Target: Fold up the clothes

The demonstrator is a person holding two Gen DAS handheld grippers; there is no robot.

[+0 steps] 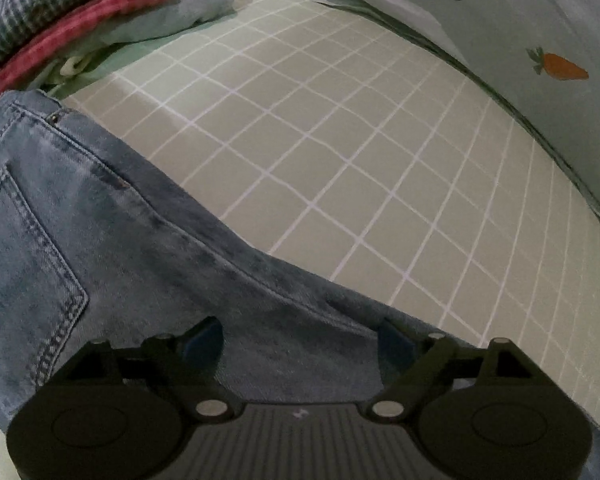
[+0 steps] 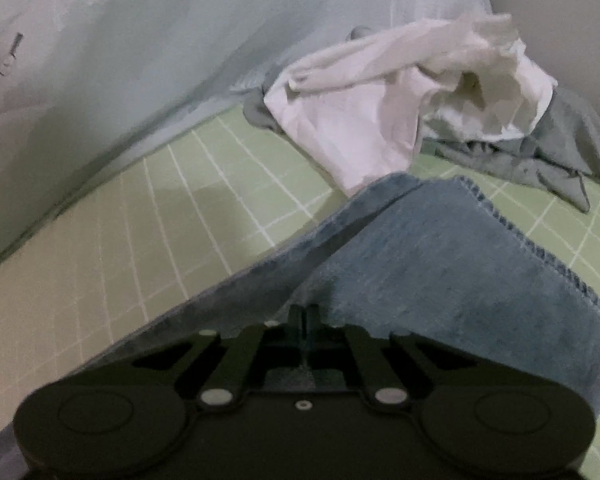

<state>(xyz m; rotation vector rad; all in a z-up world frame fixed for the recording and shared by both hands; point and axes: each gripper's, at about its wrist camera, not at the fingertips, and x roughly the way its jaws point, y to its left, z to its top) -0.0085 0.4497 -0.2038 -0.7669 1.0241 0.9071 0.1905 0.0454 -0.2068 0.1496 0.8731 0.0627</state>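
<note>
Blue jeans [image 1: 112, 240] lie flat on a green checked sheet [image 1: 340, 152], with a back pocket and side seam showing in the left wrist view. My left gripper [image 1: 300, 338] hovers low over the jeans with its fingers wide apart and nothing between them. In the right wrist view a jeans leg [image 2: 440, 264] with its stitched hem runs away from the camera. My right gripper [image 2: 305, 316] is shut on the edge of that leg, and denim rises from between the closed fingers.
A stack of folded clothes [image 1: 60, 28], checked green and red, sits at the far left. A white garment [image 2: 380, 112] and a grey one [image 2: 552, 148] lie crumpled at the back right. A pale curtain with a carrot print [image 1: 560, 66] borders the sheet.
</note>
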